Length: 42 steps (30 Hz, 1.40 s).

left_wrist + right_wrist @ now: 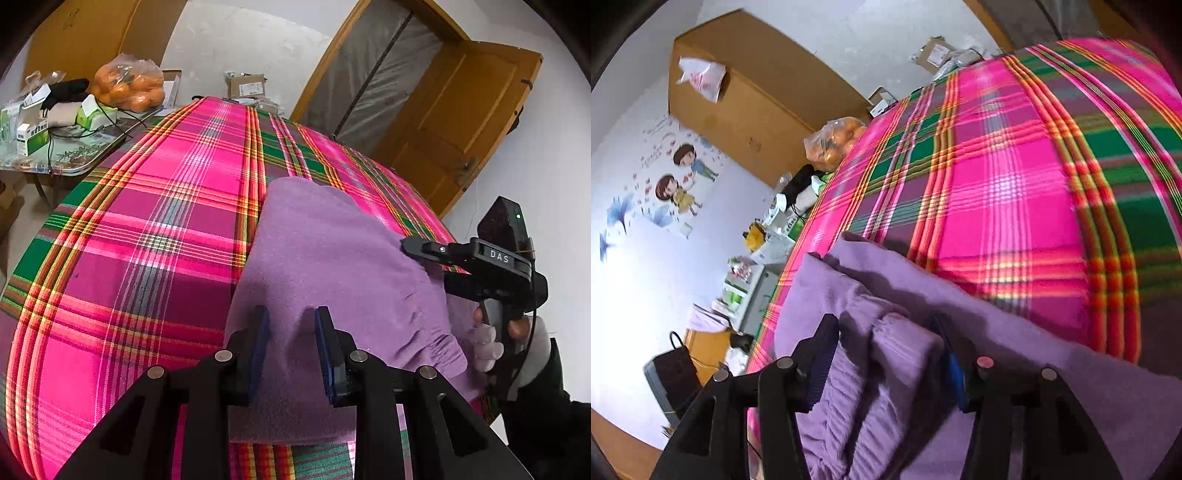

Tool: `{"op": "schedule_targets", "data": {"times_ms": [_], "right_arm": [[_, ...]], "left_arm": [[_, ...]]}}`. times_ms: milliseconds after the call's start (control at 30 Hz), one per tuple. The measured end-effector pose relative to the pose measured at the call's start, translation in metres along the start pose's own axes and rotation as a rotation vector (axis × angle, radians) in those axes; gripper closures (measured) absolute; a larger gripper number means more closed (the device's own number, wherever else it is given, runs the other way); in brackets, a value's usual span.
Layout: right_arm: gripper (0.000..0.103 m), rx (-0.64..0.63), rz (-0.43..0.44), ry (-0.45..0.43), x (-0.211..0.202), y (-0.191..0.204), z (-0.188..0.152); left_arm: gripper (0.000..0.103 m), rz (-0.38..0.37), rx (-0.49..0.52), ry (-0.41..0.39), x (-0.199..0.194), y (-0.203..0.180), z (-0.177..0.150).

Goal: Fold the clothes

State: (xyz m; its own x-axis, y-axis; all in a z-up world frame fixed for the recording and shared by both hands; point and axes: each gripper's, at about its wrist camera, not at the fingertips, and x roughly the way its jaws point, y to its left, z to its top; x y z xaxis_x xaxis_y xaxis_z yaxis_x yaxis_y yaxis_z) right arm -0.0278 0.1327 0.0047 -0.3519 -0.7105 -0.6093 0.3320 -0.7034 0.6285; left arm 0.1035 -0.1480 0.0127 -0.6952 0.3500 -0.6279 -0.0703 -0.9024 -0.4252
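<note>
Purple garment (332, 266) on plaid cloth (147, 221), folds between both grippers' parted jaws

White walls w/ cartoon stickers (677, 177) on one side; wooden door (454, 122) stands open. Wooden wardrobe (738, 99) nr a cluttered side table (79, 155) w/ bag of oranges (129, 83), boxes. Bright plaid bedspread (147, 229) covers the bed.

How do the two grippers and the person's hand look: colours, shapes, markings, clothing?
Both grippers are black frames with silver bolts and blue ribbed finger pads. The right gripper carries white "DAS" lettering, a small green light and a thin cable. The right hand wears a light grey glove and a black sleeve. The left gripper has triangular cut-outs.
</note>
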Motion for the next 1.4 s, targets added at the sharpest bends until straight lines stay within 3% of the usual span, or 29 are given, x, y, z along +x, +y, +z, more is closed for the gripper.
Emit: {"op": "schedule_targets", "data": {"times_ms": [33,67,100,300,467,600,667,767,900,1133,1167,1200,1233,1400], "right_arm": [[0.079,-0.004,0.002,0.001,-0.001,0.002,-0.001],[0.080,0.000,0.011,-0.006,-0.006,0.003,-0.002],[0.089,0.004,0.019,-0.014,-0.011,0.004,-0.003],[0.091,0.037,0.046,-0.053,-0.035,0.006,-0.010],[0.091,0.110,0.012,-0.024,-0.024,-0.018,-0.016],[0.091,0.101,0.024,-0.042,-0.029,-0.011,-0.010],[0.089,0.066,0.014,-0.046,-0.031,-0.006,-0.008],[0.079,0.058,-0.007,-0.002,-0.025,-0.010,-0.010],[0.068,0.063,0.028,0.038,-0.021,-0.018,-0.020],[0.062,0.027,0.060,0.062,-0.011,-0.014,-0.021],[0.065,0.011,0.054,0.069,-0.011,-0.011,-0.022],[0.080,0.005,0.058,0.072,-0.013,-0.008,-0.022],[0.088,0.010,0.074,0.069,-0.015,-0.007,-0.023],[0.092,0.030,0.165,0.024,-0.039,0.005,-0.025]], "left_arm": [[0.076,0.000,0.000,0.001,0.000,0.000,0.000],[0.076,0.000,0.001,0.001,0.000,0.000,0.001],[0.076,0.000,0.001,0.002,0.000,0.000,0.001],[0.076,-0.008,0.013,0.006,-0.001,-0.001,0.001],[0.076,-0.011,0.016,0.007,-0.001,-0.002,0.001],[0.076,-0.008,0.020,0.005,-0.004,-0.001,0.002],[0.076,-0.008,0.018,0.002,-0.005,-0.001,0.001],[0.076,-0.009,0.013,0.001,-0.005,-0.001,0.000],[0.076,-0.013,0.014,0.001,-0.005,-0.001,-0.003],[0.076,-0.021,0.023,0.004,-0.006,-0.005,-0.005],[0.076,-0.022,0.025,0.004,-0.006,-0.006,-0.005],[0.076,-0.022,0.026,0.004,-0.007,-0.007,-0.006],[0.076,-0.022,0.027,0.005,-0.007,-0.007,-0.006],[0.076,-0.018,0.032,0.004,-0.011,-0.008,-0.007]]}}
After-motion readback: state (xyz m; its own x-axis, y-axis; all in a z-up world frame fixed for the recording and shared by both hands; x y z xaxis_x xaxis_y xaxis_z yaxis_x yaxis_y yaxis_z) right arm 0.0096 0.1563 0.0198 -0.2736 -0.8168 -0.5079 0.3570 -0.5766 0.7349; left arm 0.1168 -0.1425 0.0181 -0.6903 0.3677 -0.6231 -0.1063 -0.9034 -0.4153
